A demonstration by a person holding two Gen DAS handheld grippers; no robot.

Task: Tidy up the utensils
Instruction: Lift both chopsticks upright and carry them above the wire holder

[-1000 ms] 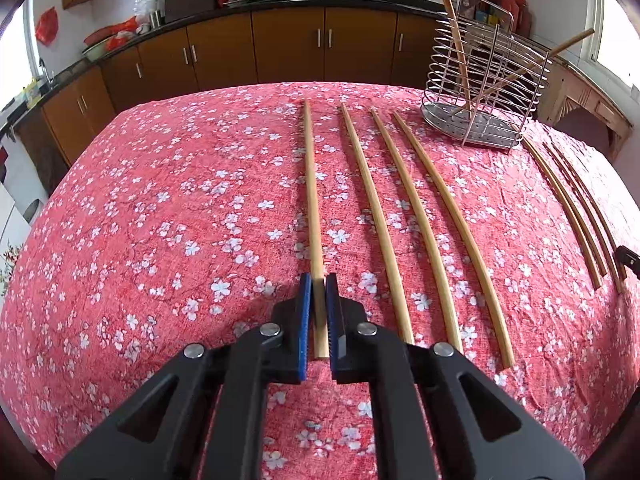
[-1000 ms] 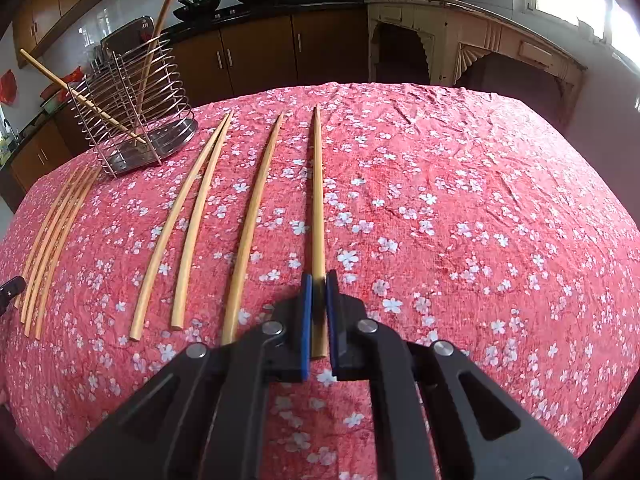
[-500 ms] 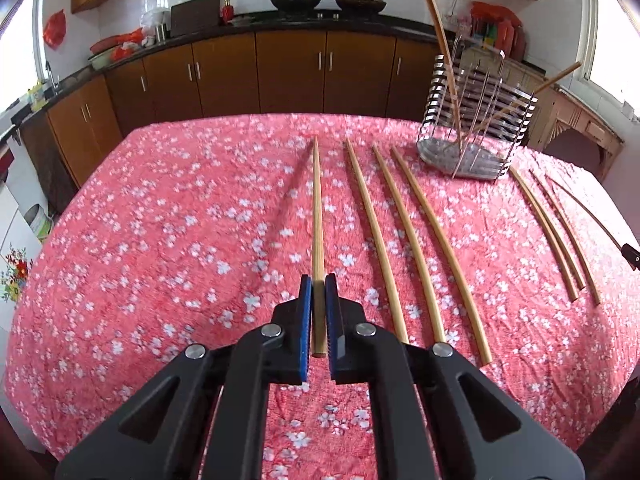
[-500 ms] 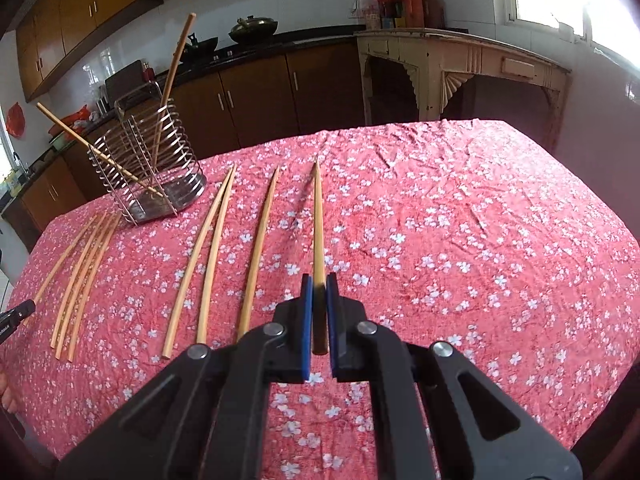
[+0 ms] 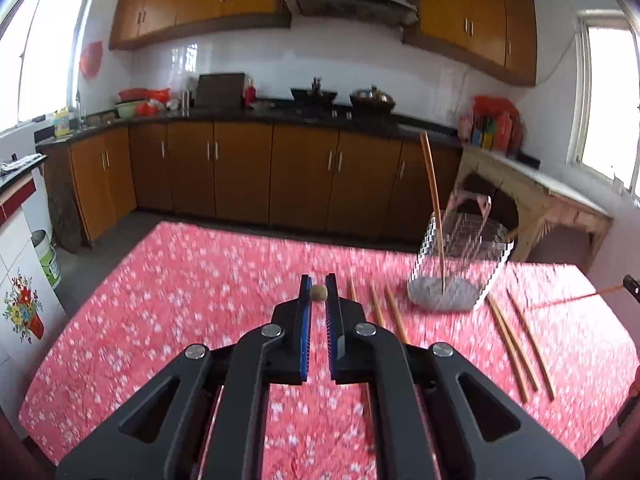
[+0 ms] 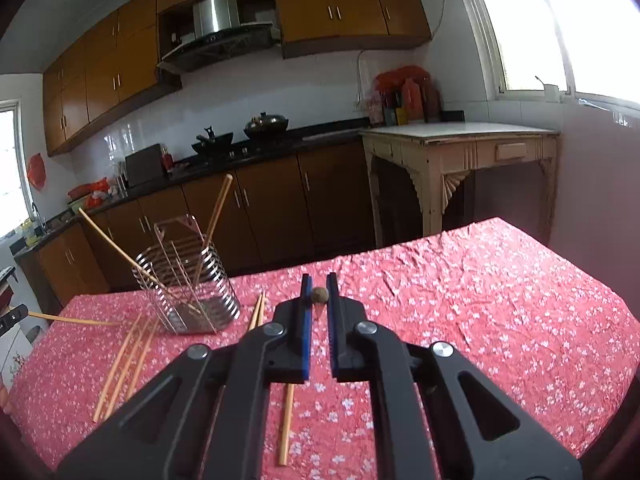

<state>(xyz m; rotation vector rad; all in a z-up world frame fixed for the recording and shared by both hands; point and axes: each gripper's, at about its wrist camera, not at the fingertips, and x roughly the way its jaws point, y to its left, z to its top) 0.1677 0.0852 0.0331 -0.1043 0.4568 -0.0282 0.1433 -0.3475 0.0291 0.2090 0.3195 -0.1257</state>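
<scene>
My left gripper [image 5: 319, 293] is shut on a bamboo chopstick [image 5: 319, 293], seen end-on between its blue pads, lifted above the red floral tablecloth [image 5: 180, 300]. My right gripper [image 6: 319, 294] is shut on another chopstick [image 6: 320, 295], also end-on and raised. The wire utensil holder [image 5: 460, 268] stands at the back right in the left wrist view and at the left in the right wrist view [image 6: 188, 292], with two chopsticks leaning in it. Several chopsticks lie loose on the cloth [image 5: 516, 344] [image 6: 124, 360].
Brown kitchen cabinets [image 5: 240, 176] and a black counter with pans run behind the table. A cream side table [image 6: 460, 160] stands at the right under a window. The other gripper's tip with its chopstick shows at each view's edge [image 5: 632, 286] [image 6: 12, 316].
Both grippers have lifted their chopsticks off the cloth and tilted up, so the sticks now point toward the cameras and the views show the kitchen wall instead of the tabletop.
</scene>
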